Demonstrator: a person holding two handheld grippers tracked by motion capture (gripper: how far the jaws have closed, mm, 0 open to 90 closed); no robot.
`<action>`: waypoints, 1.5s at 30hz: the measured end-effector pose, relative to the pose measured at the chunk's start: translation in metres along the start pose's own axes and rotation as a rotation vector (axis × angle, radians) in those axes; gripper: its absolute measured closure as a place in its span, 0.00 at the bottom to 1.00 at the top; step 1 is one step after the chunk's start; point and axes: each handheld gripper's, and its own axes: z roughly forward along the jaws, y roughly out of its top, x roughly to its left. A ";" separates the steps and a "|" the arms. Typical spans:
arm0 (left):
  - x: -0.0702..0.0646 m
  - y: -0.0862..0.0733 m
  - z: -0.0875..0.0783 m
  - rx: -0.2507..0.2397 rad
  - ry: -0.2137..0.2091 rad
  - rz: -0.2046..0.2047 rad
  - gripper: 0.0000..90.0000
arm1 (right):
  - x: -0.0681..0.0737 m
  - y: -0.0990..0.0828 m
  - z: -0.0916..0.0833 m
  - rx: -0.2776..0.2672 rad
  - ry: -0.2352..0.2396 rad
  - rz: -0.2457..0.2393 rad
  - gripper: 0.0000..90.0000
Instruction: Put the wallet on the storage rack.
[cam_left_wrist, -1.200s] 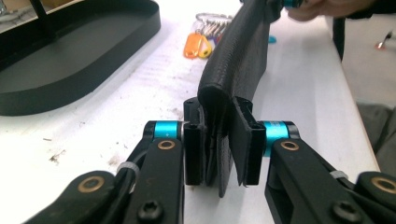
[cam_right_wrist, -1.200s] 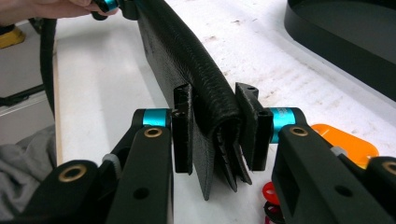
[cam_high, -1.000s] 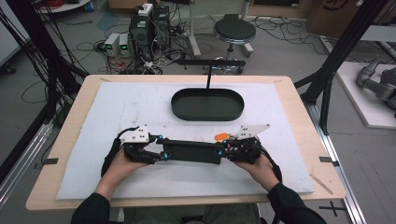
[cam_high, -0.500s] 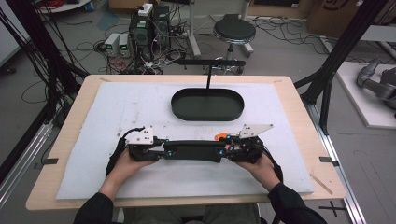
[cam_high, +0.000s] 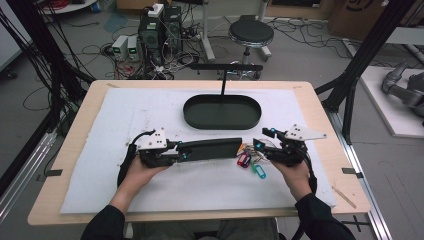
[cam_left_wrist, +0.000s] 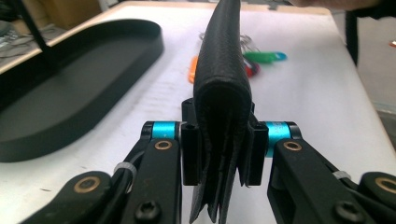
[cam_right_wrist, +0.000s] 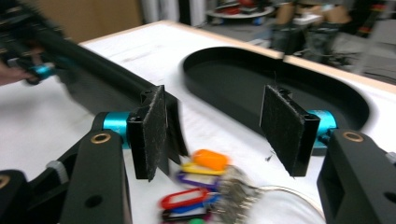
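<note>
— Since a second ago my right gripper has let go of the black wallet and drawn back toward my right, off its end. Its jaws have just been opening, and nothing sits between them now; in the right gripper view the two pads stand wide apart over bare cloth.

— And the other one?

— My left gripper has just been closing, and it is clamped on the near end of the wallet. In the left gripper view the folded edge rises between the jaws, both pads pressing its sides, and the rest of it runs straight out ahead of the tool.

— So who carries it?

— The left alone. The wallet is held long-ways, stretching from the left jaws toward the right gripper, whose tips are just off its far end, apart from it.

— What lies by the right tool?

— A bunch of keys with coloured tags, on the white mat just below and ahead of the open jaws, near the wallet's free end.

— Next?

— I judge the handover is done. The black oval tray lies ahead of both tools, empty, so the wallet may go there, and the freed right gripper is well placed to take the keys.
</note>
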 end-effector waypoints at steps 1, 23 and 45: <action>0.002 0.005 0.000 -0.020 0.012 -0.007 0.83 | -0.008 -0.001 -0.006 -0.011 -0.034 0.022 0.46; 0.032 0.049 0.023 -0.069 0.148 -0.010 0.83 | -0.043 -0.010 -0.028 -0.016 -0.203 0.094 0.44; 0.068 0.061 0.066 -0.044 0.179 -0.041 0.83 | -0.046 -0.011 -0.030 -0.022 -0.217 0.099 0.45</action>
